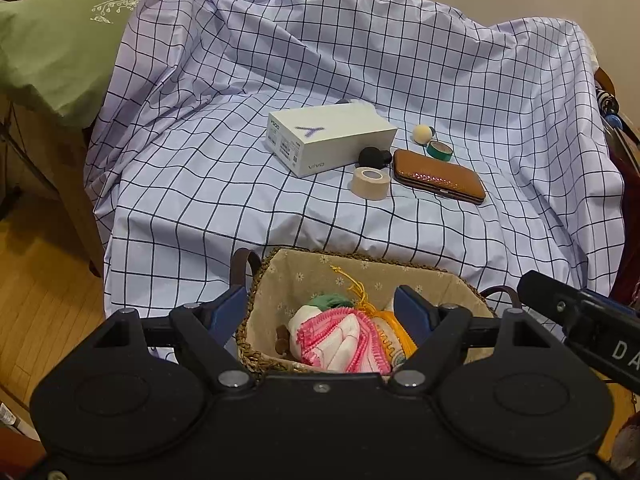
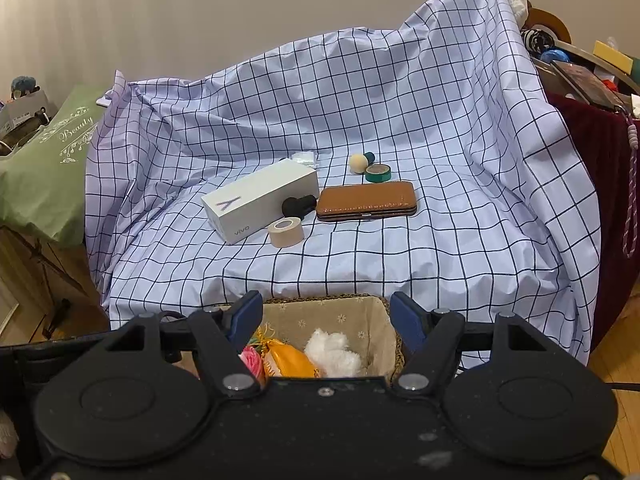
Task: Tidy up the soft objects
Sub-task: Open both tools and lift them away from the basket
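A woven basket (image 1: 280,280) with a flowered lining stands in front of the checked sheet. In it lie a pink-and-white knitted soft thing (image 1: 340,340), a green piece (image 1: 330,301) and an orange one (image 1: 394,330). My left gripper (image 1: 324,308) hovers over the basket, open, with nothing between its blue fingers (image 1: 234,308). The right wrist view shows the same basket (image 2: 360,320) with a white fluffy toy (image 2: 334,350), the orange piece (image 2: 292,360) and the pink one (image 2: 253,360). My right gripper (image 2: 326,316) is open above it, holding nothing; its body shows in the left wrist view (image 1: 580,320).
On the checked sheet (image 1: 200,208) lie a white phone box (image 1: 328,136), a beige tape roll (image 1: 371,183), a brown case (image 1: 438,176), a green tape roll (image 1: 439,150), a beige ball (image 1: 422,133) and a black object (image 1: 374,157). Green cloth (image 1: 60,48) lies left, wooden floor (image 1: 40,300) below.
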Motion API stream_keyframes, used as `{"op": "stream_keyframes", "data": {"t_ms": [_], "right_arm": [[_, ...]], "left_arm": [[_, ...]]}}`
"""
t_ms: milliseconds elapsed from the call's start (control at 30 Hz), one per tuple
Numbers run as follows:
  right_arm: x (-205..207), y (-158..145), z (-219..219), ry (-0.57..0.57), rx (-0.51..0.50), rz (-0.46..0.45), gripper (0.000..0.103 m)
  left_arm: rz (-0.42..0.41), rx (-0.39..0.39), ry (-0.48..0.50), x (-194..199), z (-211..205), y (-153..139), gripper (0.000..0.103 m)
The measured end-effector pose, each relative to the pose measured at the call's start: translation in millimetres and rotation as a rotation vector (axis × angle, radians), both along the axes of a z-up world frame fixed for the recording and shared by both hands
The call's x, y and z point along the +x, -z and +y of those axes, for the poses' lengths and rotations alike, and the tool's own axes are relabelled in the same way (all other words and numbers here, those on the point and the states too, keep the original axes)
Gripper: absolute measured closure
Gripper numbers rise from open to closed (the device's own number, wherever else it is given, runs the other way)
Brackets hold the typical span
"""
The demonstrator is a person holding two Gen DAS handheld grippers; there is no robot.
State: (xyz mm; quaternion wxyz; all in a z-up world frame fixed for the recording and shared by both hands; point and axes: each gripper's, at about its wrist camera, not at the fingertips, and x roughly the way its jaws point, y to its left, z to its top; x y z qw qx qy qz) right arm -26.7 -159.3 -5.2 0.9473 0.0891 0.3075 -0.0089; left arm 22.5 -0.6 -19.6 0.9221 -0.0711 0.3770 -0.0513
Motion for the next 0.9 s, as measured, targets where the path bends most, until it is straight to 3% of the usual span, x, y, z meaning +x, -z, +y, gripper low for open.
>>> {"op": "stream_keyframes", "data": {"t_ms": [600,700,900], "right_arm": [[-0.4,2.3,-0.3,-0.002,0.002,0.004,0.029],[0.7,3.1,-1.8,-0.001,0.003,0.009,0.028],[2.3,6.1,-4.9,0.008,0.008,0.023,0.027]], "left_arm": [[0.003,0.015,0.011,-0.4,-0.5,0.3,0.026],[0.006,0.021,0.015,-0.2,-0.8,0.9,0.02],[0.017,0.035,0.029,0.8,-4.1,3.2,0.019]]}}
